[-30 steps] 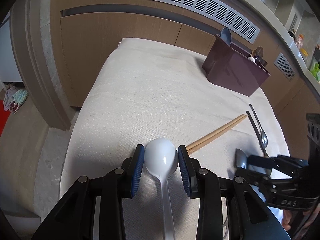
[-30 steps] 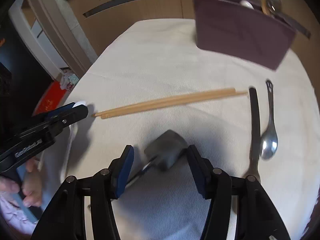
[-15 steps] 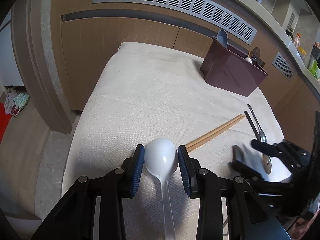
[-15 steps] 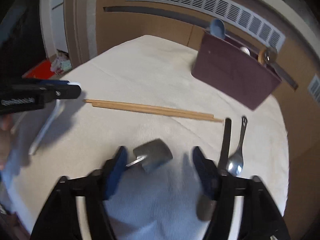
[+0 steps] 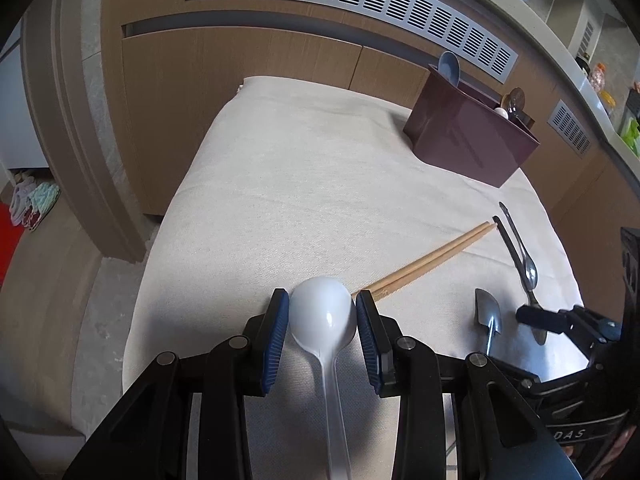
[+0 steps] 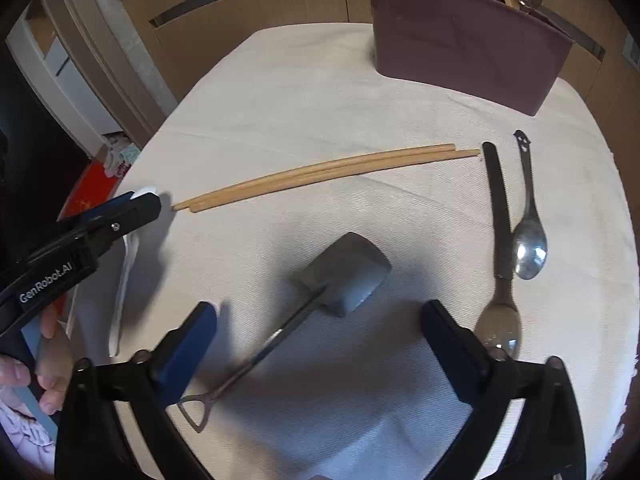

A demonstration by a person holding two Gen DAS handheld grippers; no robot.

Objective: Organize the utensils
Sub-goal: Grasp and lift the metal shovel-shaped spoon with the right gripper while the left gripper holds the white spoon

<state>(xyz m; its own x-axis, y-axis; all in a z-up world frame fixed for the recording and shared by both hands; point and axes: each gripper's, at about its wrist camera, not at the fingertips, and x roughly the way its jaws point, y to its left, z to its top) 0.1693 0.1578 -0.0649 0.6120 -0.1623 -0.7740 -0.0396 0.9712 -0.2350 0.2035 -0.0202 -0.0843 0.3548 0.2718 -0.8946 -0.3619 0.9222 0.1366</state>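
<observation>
Your left gripper has its jaws closed on the bowl of the white plastic soup spoon, which lies on the cloth-covered counter. Your right gripper hangs over the small grey metal spatula; its jaws are opening wide and press on nothing, though the spatula lies between them. I judge that you are at the pick-up step. Next, close the right jaws on the spatula, then carry both pieces to the dark red plastic holder at the far side. The wooden chopsticks and two metal spoons wait on the cloth.
</observation>
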